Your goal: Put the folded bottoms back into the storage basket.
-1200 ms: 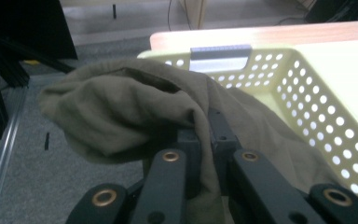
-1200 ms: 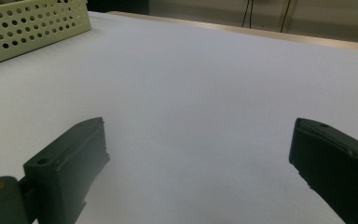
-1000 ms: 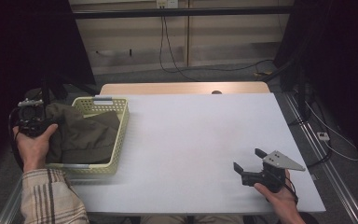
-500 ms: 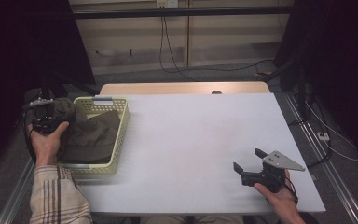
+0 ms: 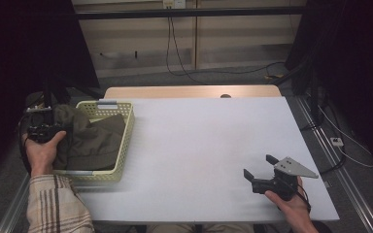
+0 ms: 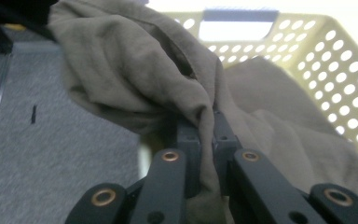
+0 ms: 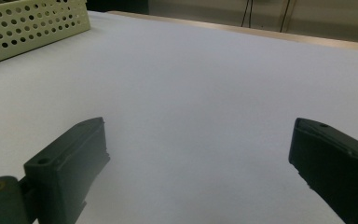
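An olive-brown cloth (image 5: 94, 141) lies bunched in a pale yellow perforated basket (image 5: 126, 136) at the table's left edge. My left gripper (image 5: 43, 128) is at the basket's left side, held in a hand with a plaid sleeve. In the left gripper view its jaws (image 6: 205, 126) are shut on a fold of the cloth (image 6: 135, 70), which rises over them, with the basket wall (image 6: 335, 70) behind. My right gripper (image 5: 258, 166) rests low over the white table (image 5: 199, 145) at the front right. It is open with nothing between its jaws (image 7: 198, 135).
A wooden strip (image 5: 189, 92) runs along the table's far edge. Grey carpet (image 6: 51, 154) lies left of the basket. The basket's corner (image 7: 32, 23) is at the far left in the right gripper view. Cables hang behind the table.
The left gripper has shifted a little toward the basket with the cloth still in its jaws, and the cloth now humps higher at the basket's left edge. The right gripper has not moved.
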A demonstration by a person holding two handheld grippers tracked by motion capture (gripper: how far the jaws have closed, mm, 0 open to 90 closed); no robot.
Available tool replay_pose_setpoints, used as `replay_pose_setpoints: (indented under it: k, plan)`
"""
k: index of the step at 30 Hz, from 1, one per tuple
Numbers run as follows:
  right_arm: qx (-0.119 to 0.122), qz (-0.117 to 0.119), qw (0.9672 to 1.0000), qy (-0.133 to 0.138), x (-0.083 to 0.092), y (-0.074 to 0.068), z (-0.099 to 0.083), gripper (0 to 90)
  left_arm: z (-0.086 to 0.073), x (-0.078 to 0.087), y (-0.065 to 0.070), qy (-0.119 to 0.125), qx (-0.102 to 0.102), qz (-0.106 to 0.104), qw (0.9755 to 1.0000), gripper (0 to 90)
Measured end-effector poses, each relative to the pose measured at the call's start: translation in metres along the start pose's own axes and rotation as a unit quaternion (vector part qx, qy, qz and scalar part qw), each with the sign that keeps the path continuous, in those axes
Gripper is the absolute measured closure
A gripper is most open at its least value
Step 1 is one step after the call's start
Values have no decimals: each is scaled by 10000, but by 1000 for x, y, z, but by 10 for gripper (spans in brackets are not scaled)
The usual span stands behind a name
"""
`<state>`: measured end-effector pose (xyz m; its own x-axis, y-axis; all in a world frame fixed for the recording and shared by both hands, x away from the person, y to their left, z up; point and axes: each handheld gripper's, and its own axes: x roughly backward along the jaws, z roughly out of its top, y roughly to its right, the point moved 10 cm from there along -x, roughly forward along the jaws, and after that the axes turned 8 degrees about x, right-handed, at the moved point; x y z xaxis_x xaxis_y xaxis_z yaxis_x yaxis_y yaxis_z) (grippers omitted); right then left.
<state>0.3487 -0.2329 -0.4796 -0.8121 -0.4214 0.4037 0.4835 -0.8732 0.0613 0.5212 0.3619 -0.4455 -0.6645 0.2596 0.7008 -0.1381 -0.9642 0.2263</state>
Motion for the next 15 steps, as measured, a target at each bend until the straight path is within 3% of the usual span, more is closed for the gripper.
replay_pose_setpoints:
  k: [3, 6, 7, 11, 12, 13, 15]
  plan:
    - [-11, 6, 10000, 0, 0, 0, 0, 42, -4, 3, -7, -115, 188, 80, 9997, 864]
    - [-14, 8, 10000, 1, 0, -1, 0, 43, -7, 4, -14, -232, 177, 200, 9994, 863]
    - [-12, 6, 10000, 0, 0, 0, 0, 43, -6, 3, -13, -114, 292, 210, 9993, 863]
    - [-18, 1, 10000, 5, 0, 0, 0, 43, -4, -3, -9, -90, 26, 193, 9998, 863]
    - [-14, 7, 10000, -1, 0, 0, 0, 43, -3, -7, -5, -25, 101, 48, 9999, 863]
    - [-14, 7, 10000, -1, 0, 0, 0, 43, -3, -7, -5, -25, 101, 48, 9999, 864]
    - [-9, 8, 10000, -14, 0, 0, 0, 43, 0, -11, -1, 75, 2, -40, 10000, 863]
